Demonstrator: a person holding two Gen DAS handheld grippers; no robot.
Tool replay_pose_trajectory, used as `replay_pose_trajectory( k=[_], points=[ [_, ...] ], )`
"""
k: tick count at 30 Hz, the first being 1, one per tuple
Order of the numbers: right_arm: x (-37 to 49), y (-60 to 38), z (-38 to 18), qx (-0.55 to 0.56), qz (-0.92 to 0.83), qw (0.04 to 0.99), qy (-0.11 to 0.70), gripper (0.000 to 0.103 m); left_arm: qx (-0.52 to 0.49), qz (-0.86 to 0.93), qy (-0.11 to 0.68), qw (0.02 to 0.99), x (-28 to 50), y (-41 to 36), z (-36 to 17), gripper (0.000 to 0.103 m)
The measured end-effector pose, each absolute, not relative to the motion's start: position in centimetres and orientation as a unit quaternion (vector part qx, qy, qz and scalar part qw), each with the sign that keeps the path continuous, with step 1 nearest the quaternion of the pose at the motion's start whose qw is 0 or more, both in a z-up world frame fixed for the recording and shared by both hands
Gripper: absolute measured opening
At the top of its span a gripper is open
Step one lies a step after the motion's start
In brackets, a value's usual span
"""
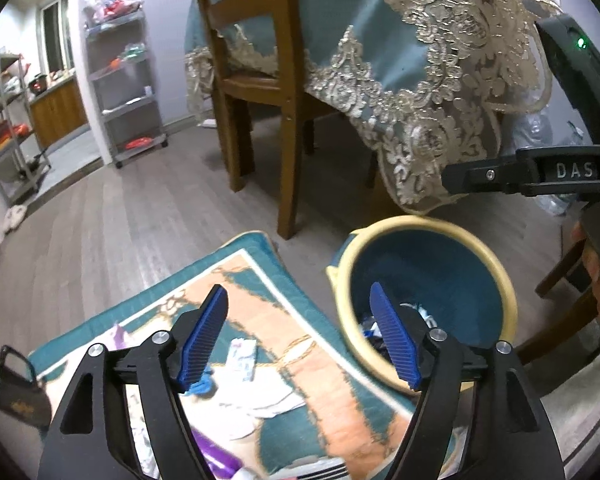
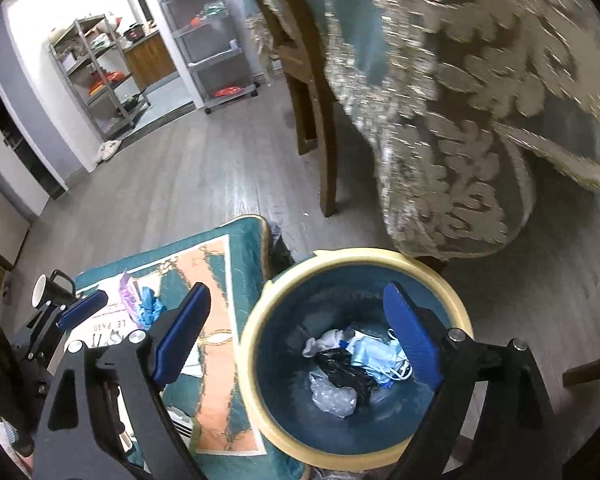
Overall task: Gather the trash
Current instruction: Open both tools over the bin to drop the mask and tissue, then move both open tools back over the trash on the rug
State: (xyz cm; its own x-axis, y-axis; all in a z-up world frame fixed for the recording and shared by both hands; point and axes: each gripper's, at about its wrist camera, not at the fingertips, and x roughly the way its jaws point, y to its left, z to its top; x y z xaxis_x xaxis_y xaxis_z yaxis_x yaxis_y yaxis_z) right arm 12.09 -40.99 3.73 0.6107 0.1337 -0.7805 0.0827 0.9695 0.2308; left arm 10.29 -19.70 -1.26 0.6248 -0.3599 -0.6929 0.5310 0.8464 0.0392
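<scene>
A teal bin with a yellow rim [image 2: 260, 320] stands on the floor beside a teal and orange patterned mat [image 2: 216, 280]. Inside lie blue face masks [image 2: 376, 354], a black bag [image 2: 340, 364], clear plastic [image 2: 332, 394] and a white tissue [image 2: 324, 340]. My right gripper [image 2: 296, 292] hangs open over the bin's left rim, empty. My left gripper [image 1: 298, 292] is open and empty between the mat [image 1: 260, 320] and the bin [image 1: 496, 264]. On the mat lie a white wrapper [image 1: 244, 360], a blue scrap [image 1: 202, 388] and a purple wrapper [image 2: 128, 292].
A black mug [image 1: 16, 392] sits at the mat's left edge. Behind stand a wooden chair [image 1: 236, 92] and a table under a teal, lace-edged cloth [image 1: 380, 40] that hangs near the bin. Metal shelves [image 1: 124, 80] line the far wall, and a wooden floor [image 1: 140, 208] lies between.
</scene>
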Motion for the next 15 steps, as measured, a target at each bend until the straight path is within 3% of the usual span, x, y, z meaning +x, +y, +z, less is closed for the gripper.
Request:
replay_pose_trajectory(
  k=[15],
  points=[
    [13.8,-33.3,3.4,0.084,0.056,0.881,0.463,0.091,0.094,-0.175,0.386,0.901,10.7,-12.4,-2.3,0.08]
  ],
)
